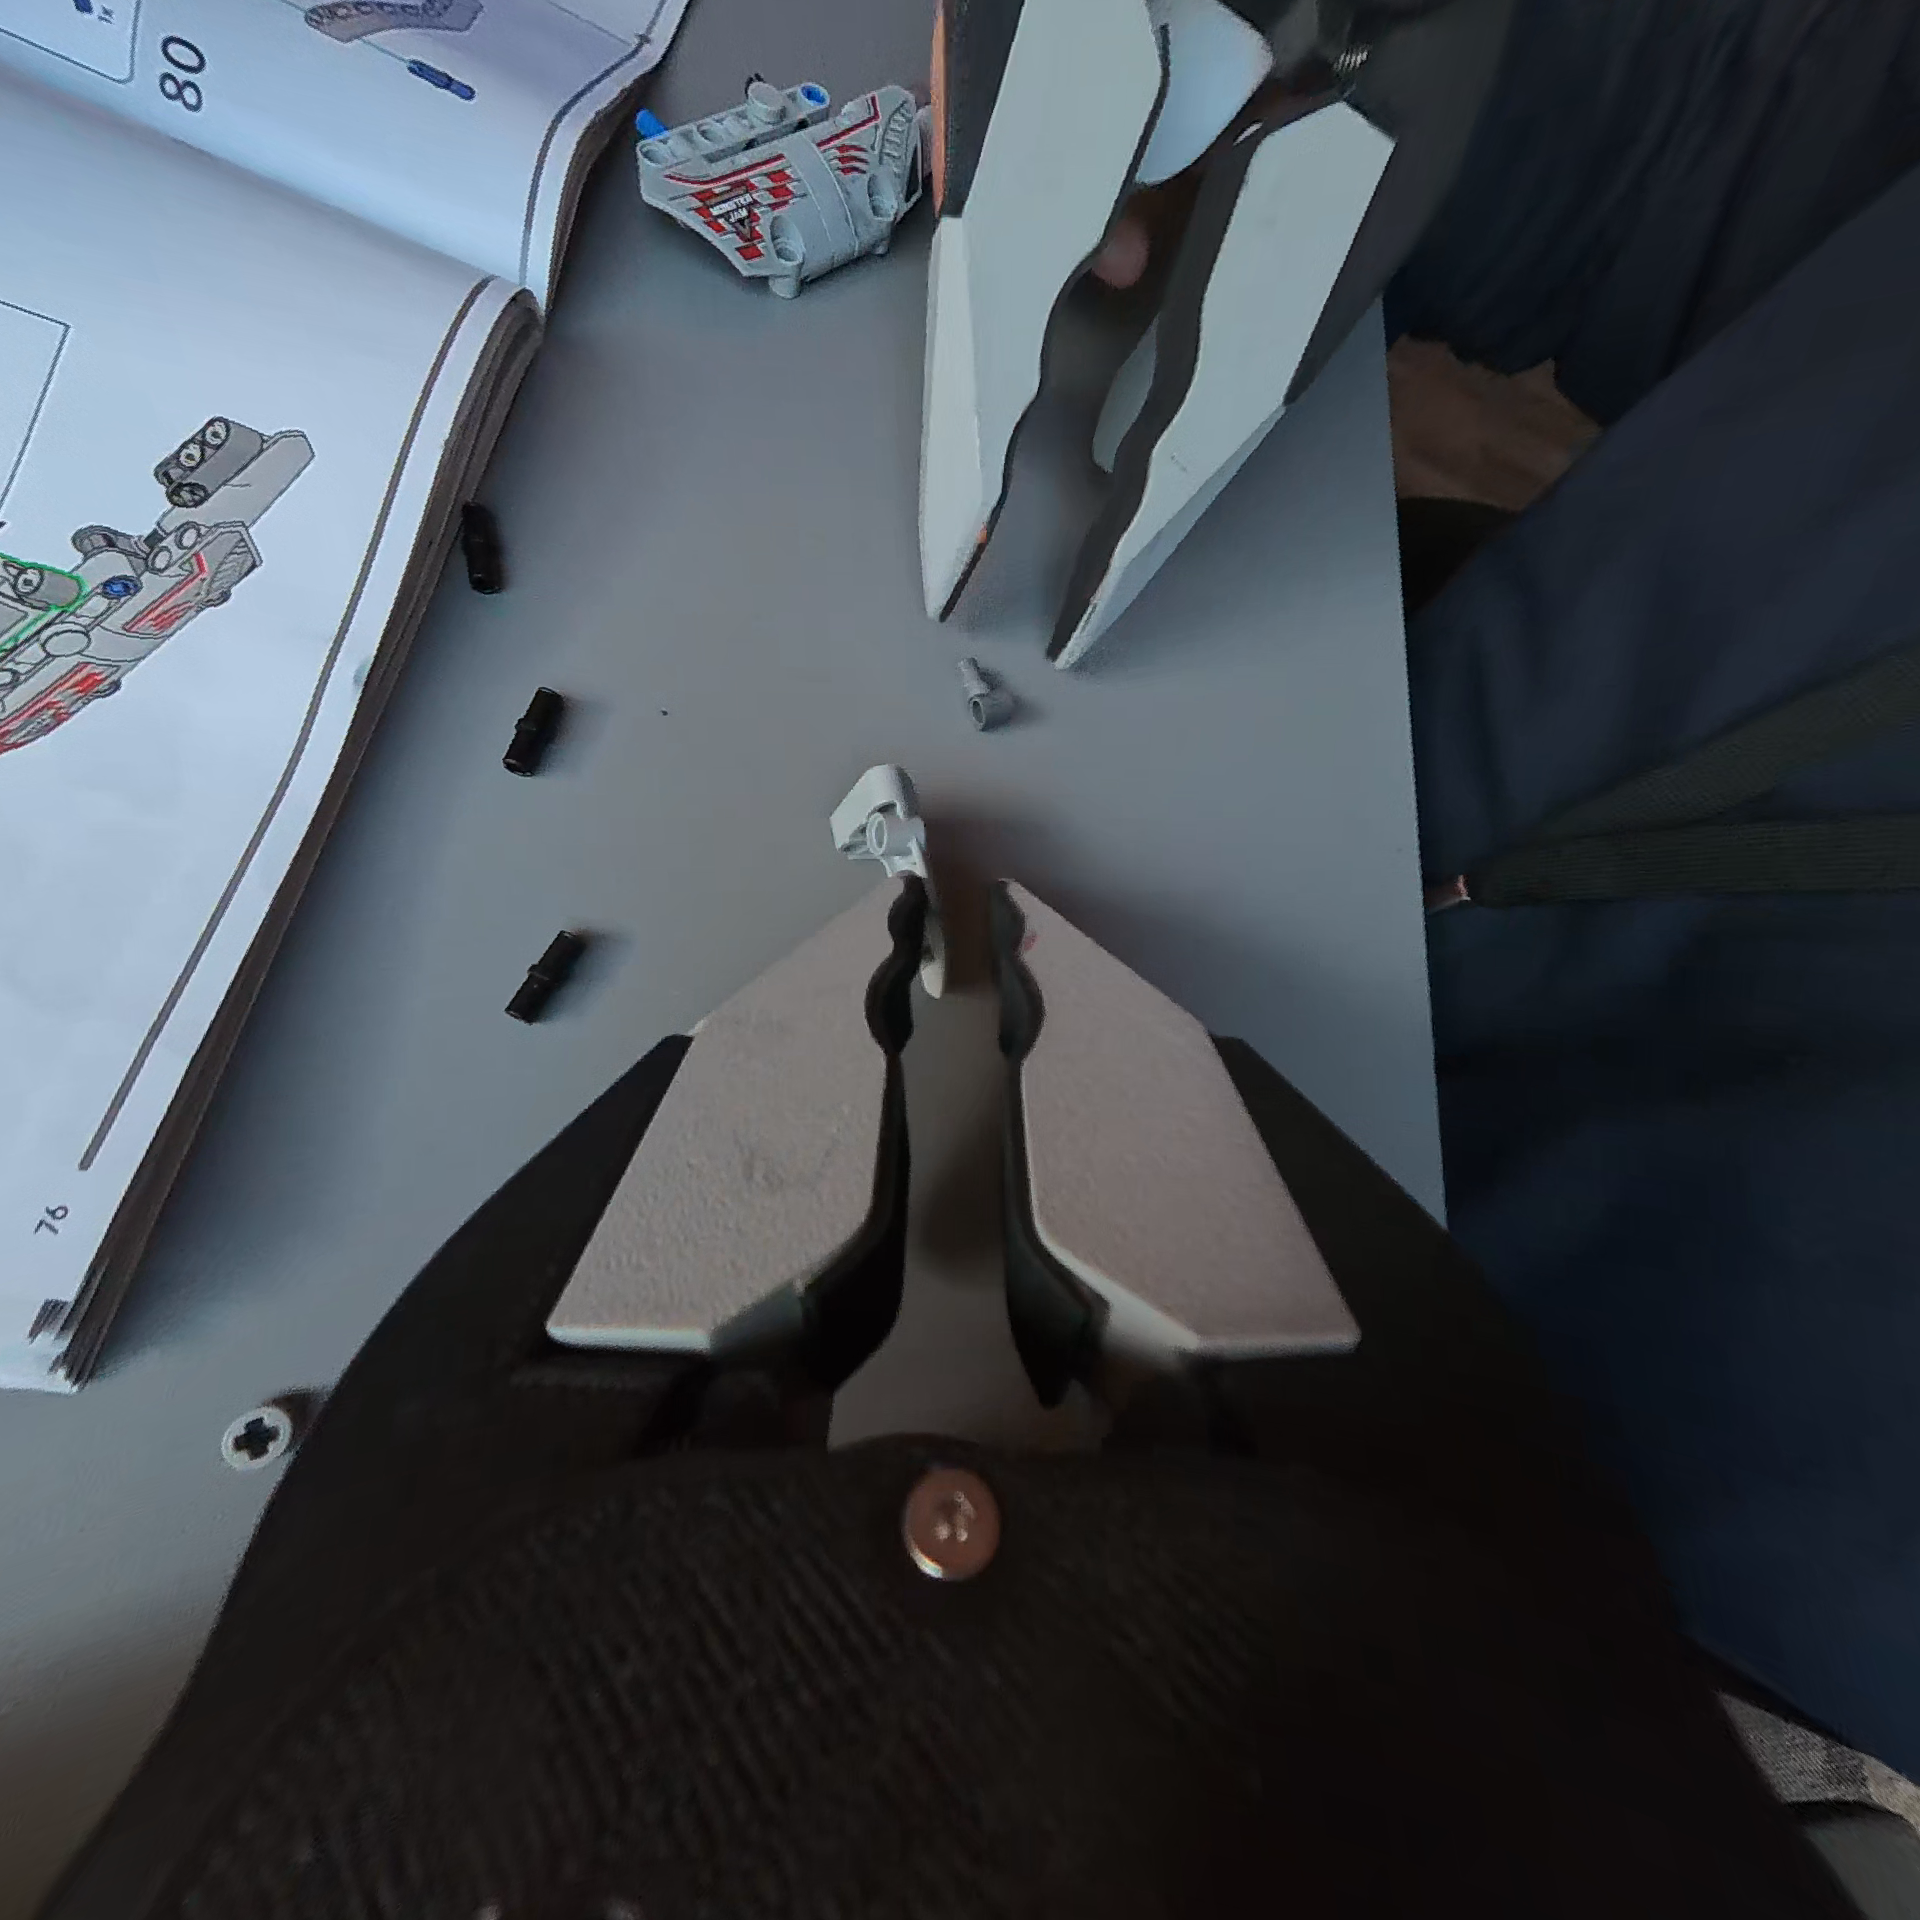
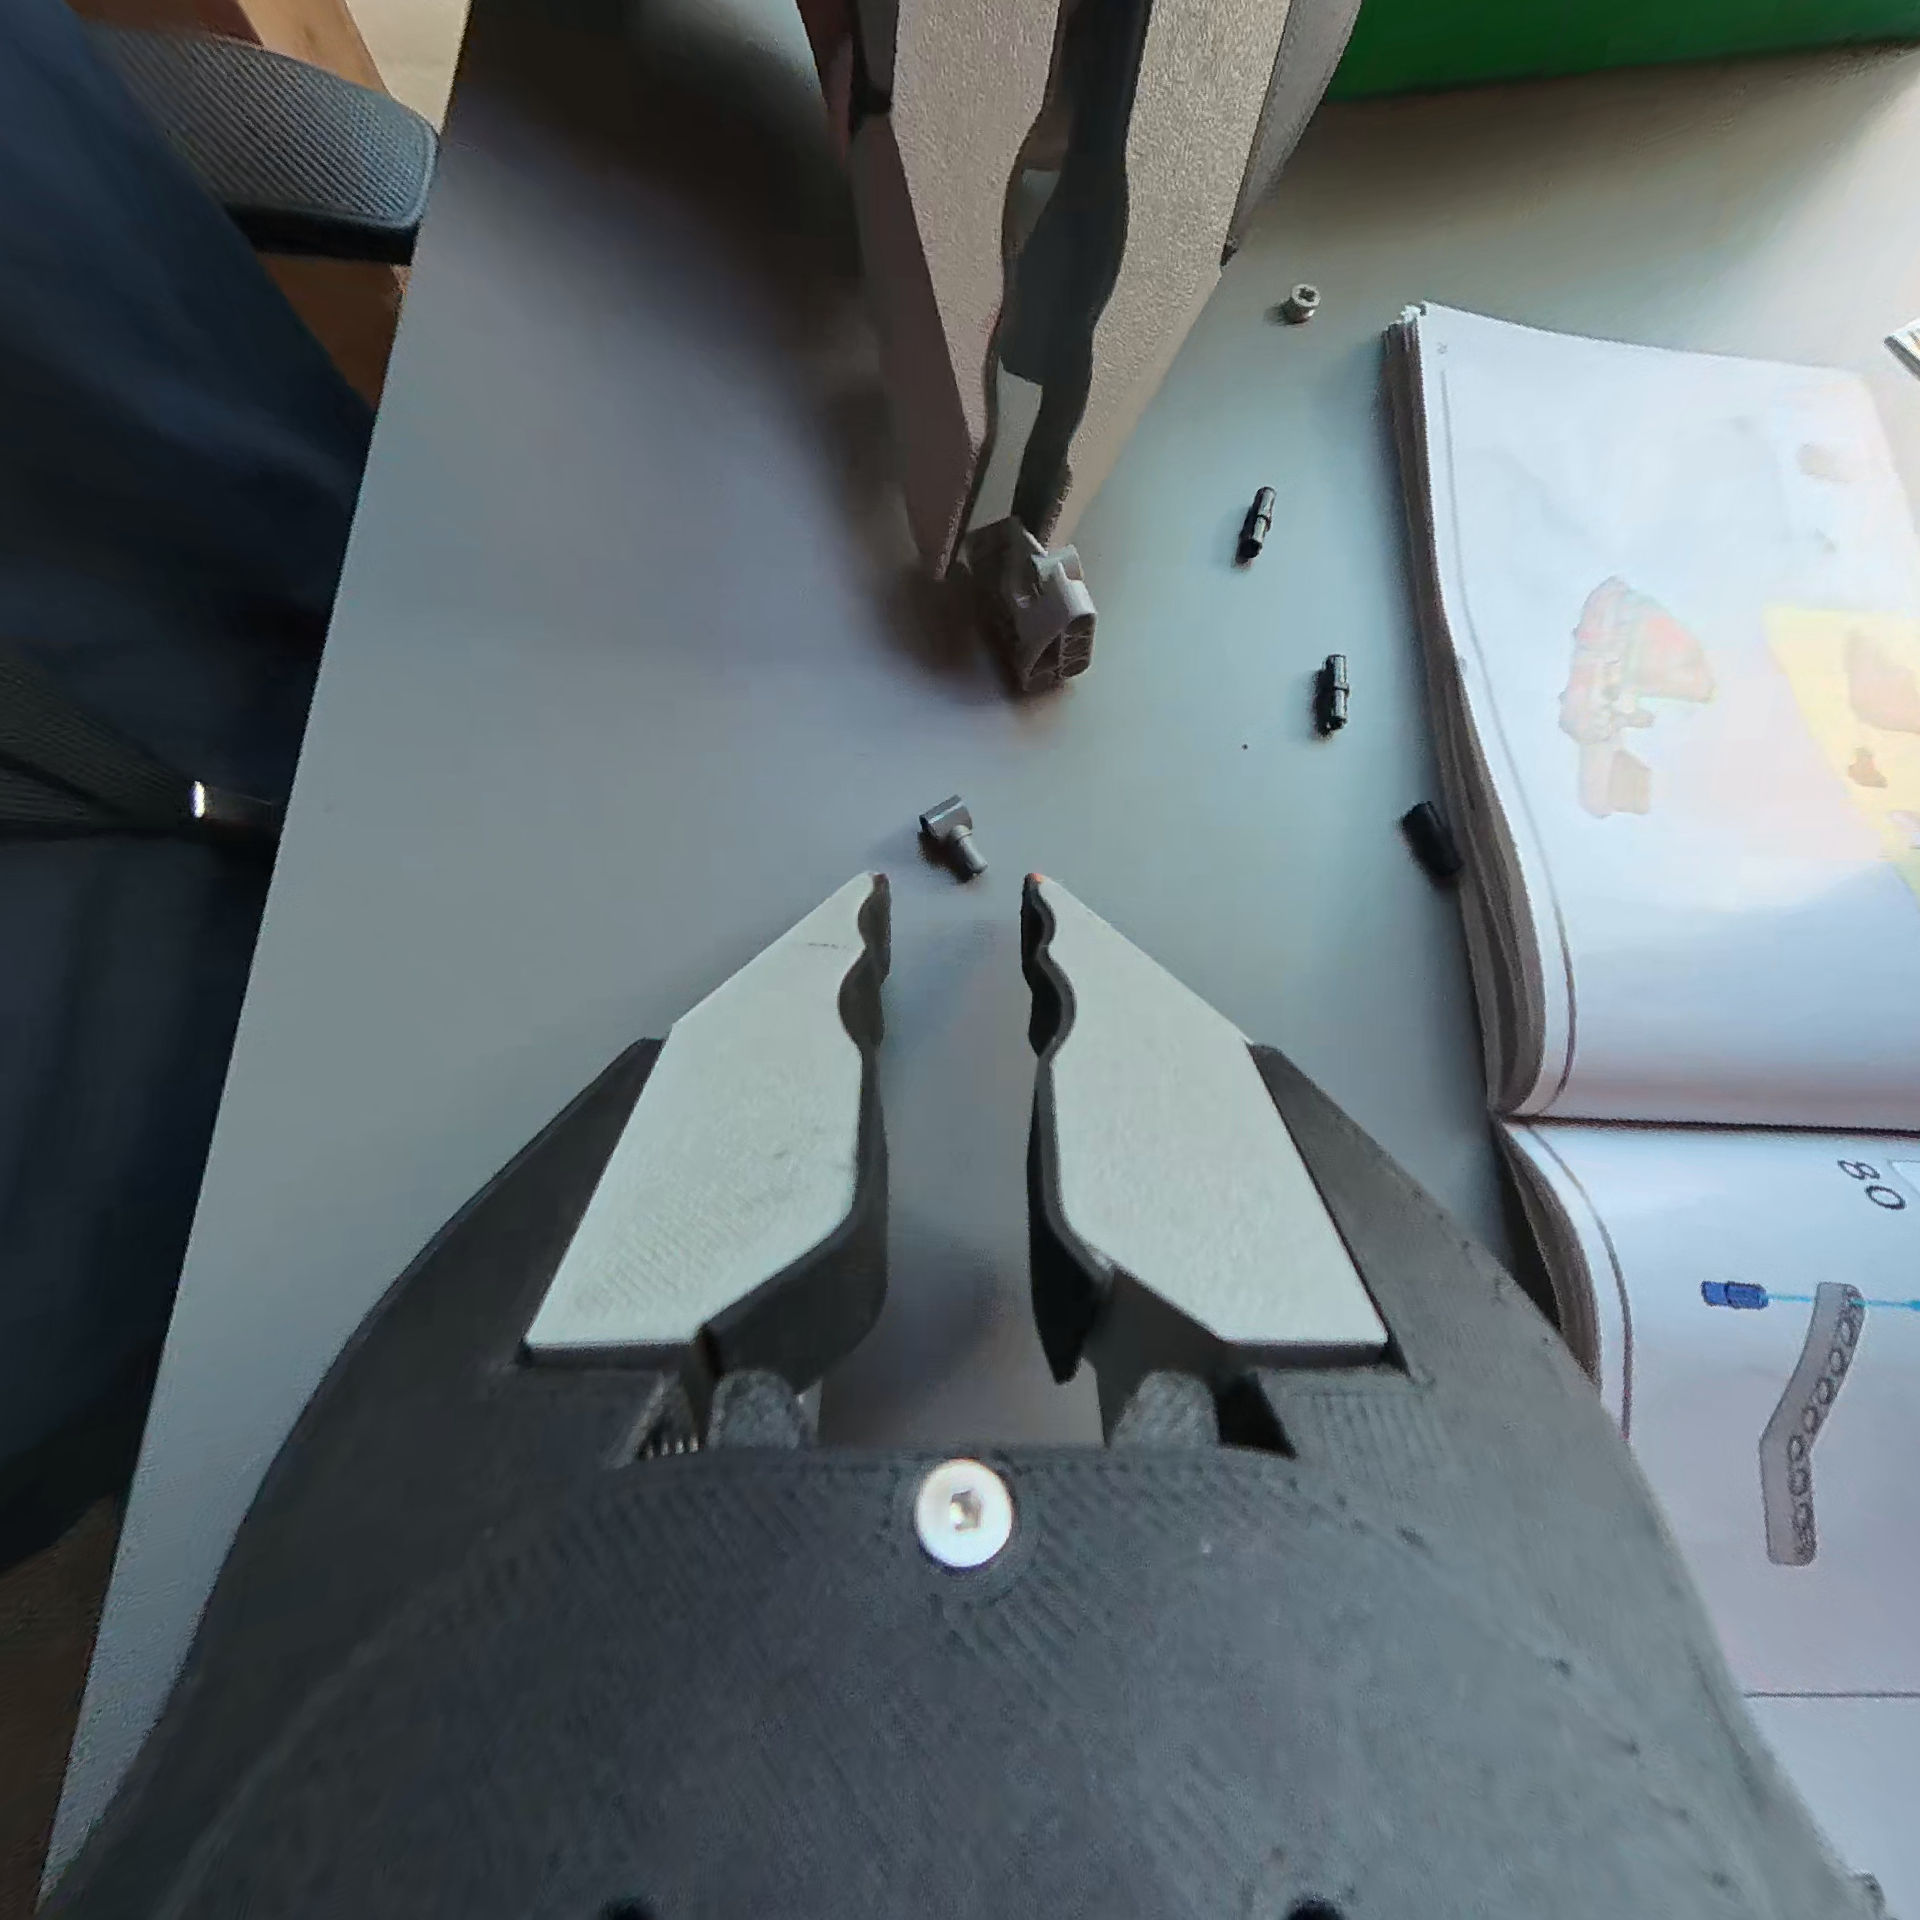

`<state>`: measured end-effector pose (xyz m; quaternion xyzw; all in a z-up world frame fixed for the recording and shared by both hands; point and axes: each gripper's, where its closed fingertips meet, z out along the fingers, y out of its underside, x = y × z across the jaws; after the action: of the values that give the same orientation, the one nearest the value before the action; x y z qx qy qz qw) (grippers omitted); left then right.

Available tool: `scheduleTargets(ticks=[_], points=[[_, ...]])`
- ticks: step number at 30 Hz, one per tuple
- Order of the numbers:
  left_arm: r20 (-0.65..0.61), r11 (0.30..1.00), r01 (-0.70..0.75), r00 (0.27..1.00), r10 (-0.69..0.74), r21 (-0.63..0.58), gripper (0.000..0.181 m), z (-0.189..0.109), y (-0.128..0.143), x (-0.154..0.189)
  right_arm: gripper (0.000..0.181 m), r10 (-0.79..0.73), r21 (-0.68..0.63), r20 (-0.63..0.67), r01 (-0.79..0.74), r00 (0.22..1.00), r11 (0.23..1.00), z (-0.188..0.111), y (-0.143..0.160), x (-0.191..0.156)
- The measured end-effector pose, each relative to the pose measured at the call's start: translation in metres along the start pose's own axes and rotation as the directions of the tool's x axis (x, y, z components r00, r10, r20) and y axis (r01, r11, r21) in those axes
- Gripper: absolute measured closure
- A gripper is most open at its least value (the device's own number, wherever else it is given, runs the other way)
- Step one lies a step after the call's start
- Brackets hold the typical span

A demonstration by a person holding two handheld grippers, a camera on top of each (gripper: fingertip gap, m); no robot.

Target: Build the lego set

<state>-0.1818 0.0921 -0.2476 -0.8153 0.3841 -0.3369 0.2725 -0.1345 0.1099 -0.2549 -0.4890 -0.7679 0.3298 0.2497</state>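
Observation:
My left gripper is shut on a small light grey lego panel piece, held at the tips close above the grey table; it also shows in the right wrist view. My right gripper is open and empty, its tips either side of a small grey connector pin lying on the table; the pin also shows in the left wrist view. A grey sub-assembly with red stickers lies at the far side. Three black pins lie beside the open instruction book.
The grey table ends at an edge on the right, with a person's dark blue trousers and a strap beyond. The instruction book fills one side. A screw head sits in the table top. Tip to tip, the grippers are about 6 centimeters apart. From my left tips it is roughly 12 centimeters to the screw head; from my right, 15 centimeters.

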Motion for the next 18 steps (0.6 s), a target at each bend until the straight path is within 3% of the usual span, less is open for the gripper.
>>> scheduleTargets(ticks=[5,10,18], points=[[0.024,1.000,-0.029,0.999,0.029,-0.002,0.175,0.000,0.001,-0.001,0.162,-0.018,-0.010,-0.007,0.018,1.000,1.000,0.007,-0.004,0.004],[0.043,0.999,-0.038,0.998,0.039,-0.014,0.174,-0.002,0.002,-0.001,0.179,-0.050,-0.028,0.009,0.050,0.999,0.998,0.011,-0.003,0.001],[0.184,0.998,-0.054,0.981,0.060,-0.039,0.167,-0.012,0.008,-0.009,0.178,-0.055,-0.027,0.019,0.056,0.998,0.998,0.010,-0.002,-0.003]])
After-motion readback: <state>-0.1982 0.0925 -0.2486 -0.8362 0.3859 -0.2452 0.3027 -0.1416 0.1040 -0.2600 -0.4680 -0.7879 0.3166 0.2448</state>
